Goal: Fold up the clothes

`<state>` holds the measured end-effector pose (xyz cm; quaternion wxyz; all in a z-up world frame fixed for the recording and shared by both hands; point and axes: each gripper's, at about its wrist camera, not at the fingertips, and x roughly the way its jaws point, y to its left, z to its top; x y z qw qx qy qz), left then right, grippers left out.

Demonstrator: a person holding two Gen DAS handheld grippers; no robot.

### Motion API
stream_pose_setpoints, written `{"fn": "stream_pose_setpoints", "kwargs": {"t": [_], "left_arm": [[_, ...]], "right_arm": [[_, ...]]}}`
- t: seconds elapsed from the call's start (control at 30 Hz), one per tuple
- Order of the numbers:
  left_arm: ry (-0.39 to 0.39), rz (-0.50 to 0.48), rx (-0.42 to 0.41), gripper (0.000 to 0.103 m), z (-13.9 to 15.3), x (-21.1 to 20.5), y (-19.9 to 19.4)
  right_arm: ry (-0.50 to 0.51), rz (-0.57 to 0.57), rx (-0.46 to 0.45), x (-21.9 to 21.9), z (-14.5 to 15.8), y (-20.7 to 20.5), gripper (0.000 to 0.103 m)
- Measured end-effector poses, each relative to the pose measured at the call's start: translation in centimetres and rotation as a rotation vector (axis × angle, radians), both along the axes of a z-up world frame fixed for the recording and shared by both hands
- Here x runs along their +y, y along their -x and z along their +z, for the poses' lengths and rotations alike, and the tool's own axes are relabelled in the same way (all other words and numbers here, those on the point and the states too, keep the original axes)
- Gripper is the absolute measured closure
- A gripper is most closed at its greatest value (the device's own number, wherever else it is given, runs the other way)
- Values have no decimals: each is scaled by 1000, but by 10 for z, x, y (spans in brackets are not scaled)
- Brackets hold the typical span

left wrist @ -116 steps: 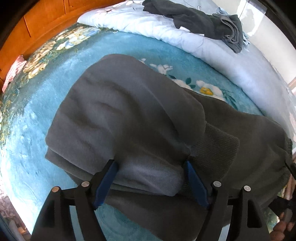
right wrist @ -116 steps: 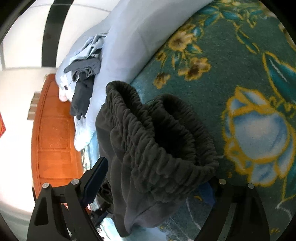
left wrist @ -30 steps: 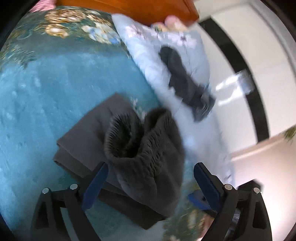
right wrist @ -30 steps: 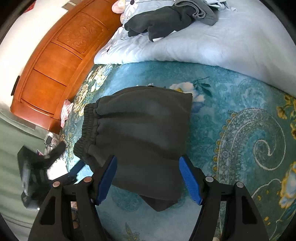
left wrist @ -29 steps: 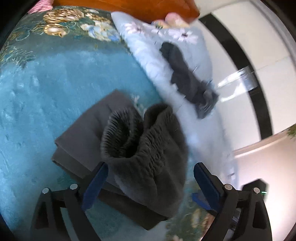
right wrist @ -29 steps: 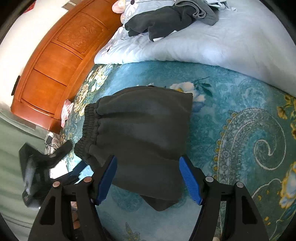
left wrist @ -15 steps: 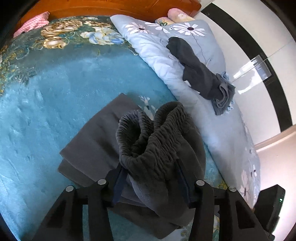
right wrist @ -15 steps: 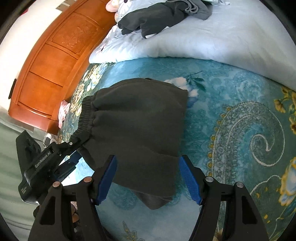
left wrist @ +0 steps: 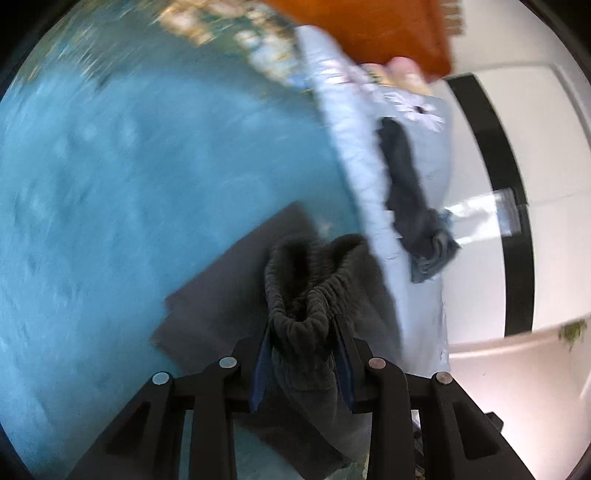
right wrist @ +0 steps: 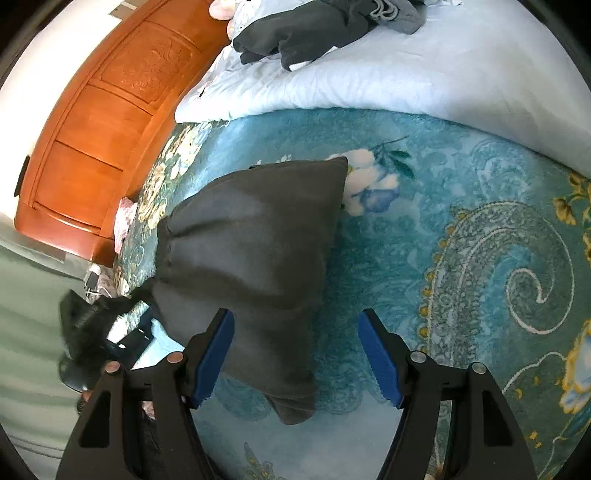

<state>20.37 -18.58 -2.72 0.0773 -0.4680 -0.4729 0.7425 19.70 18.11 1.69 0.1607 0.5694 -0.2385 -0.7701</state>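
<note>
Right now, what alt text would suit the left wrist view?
The left gripper is closing its fingers on the bunched elastic waistband of dark grey trousers lying folded on a teal blanket. Behind lie a pale blue quilt with another dark garment on it, and an orange wooden headboard; the picture is motion-blurred.

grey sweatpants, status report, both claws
Left claw closing on grey sweatpants waistband. Right claw open, empty, over the pants' lower edge. Nothing in the way.

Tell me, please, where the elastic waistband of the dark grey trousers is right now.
In the left wrist view the waistband sits bunched low at centre, between the closing jaws of the left gripper, above the teal blanket and just left of the pale blue duvet.
</note>
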Motion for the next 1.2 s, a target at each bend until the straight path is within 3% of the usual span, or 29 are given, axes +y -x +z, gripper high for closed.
{"fn": "stream_pose_setpoints", "kwargs": {"t": [0.2,0.27,0.37,0.4,0.5,0.57,0.67,0.73,0.87,1.0,1.07,1.13,1.2], "left_arm": [[1,7,53,71,10,-3,2],[0,3,111,72,24,-1,-2],[59,-8,180,72,44,1,-5],[67,-3,164,72,40,-1,-4],[73,52,17,72,6,-12,1],[27,87,-66,72,-16,-18,5],[35,93,-89,70,-23,-16,8],[69,70,-82,68,-17,-12,8],[55,72,-40,61,-1,-15,0],[292,118,59,59,50,-12,-16],[344,45,125,58,71,4,-7],[445,-104,181,57,87,38,10],[494,-208,187,57,80,62,22]], "right_arm": [[2,-4,-1,-1,0,3,32],[1,0,8,-1,2,5,32],[-3,8,7,-4,0,6,32],[-1,10,4,-6,-1,6,32],[2,21,-2,-10,-3,6,32],[-1,30,-4,-13,-4,7,32],[-4,35,-4,-14,-4,9,32],[-4,38,5,-15,-1,11,32],[-22,74,61,-22,14,10,32],[-55,138,138,-38,29,8,32],[-82,167,167,-49,30,7,32],[-82,194,165,-63,26,9,32],[-54,202,155,-71,22,7,32]]}}
